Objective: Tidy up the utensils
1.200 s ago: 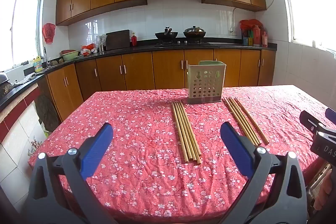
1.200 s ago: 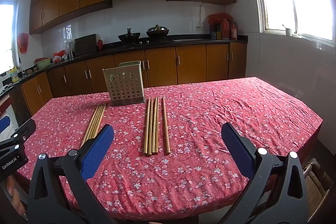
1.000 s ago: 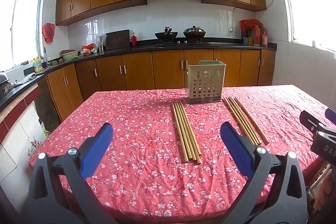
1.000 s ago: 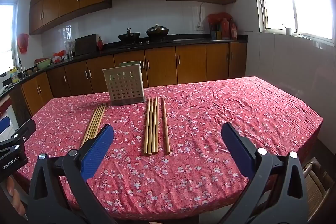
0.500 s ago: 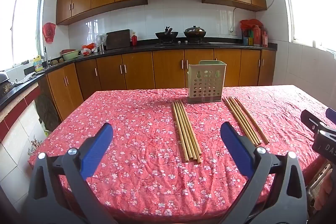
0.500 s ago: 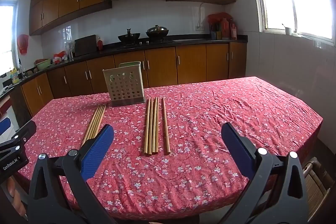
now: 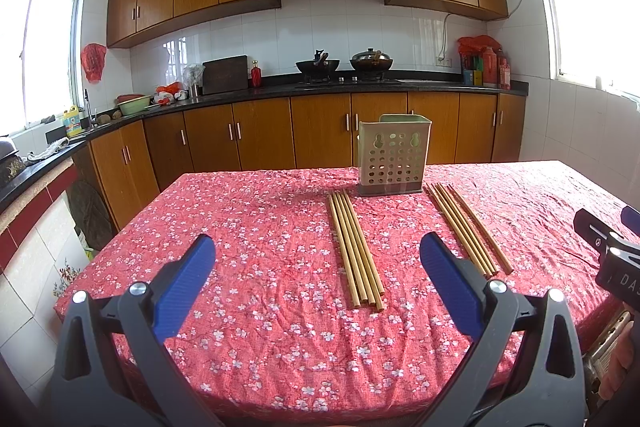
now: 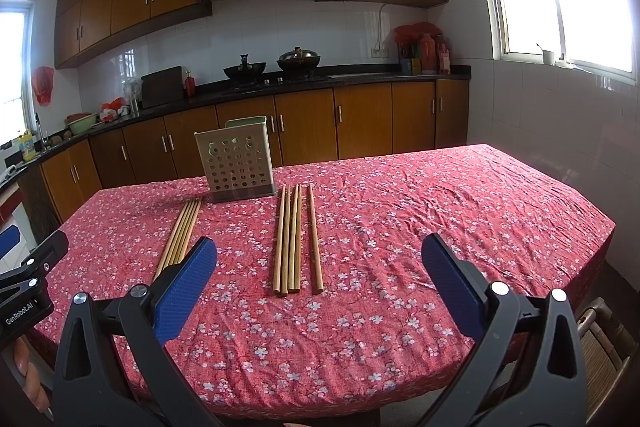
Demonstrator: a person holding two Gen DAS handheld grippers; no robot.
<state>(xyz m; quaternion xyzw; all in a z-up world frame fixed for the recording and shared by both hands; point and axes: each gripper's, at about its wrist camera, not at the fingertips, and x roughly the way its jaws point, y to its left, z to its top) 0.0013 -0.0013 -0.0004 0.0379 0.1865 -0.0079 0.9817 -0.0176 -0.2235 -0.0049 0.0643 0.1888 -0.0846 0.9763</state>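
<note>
Left gripper (image 7: 318,267): jaws spread wide, empty, held above the near edge of the tabletop (image 7: 240,227). Just ahead and slightly right of its centreline lies the left bundle of chopsticks (image 7: 355,251), long axis running from the near edge toward the far edge, far tips just beside the holder (image 7: 394,159).

The holder stands upright near the far edge: a rectangular, pale, perforated box, open at the top.

Right gripper (image 8: 320,267): jaws equally wide, empty. The right bundle of chopsticks (image 8: 294,239) lies ahead, slightly left of its centreline, on the same near-to-far axis; one stick sits slightly apart. Each gripper is nearer its own bundle.

Chopsticks: slender, smooth, light wood or bamboo. Cloth: red, floral, wrinkled; sticks may roll.
</note>
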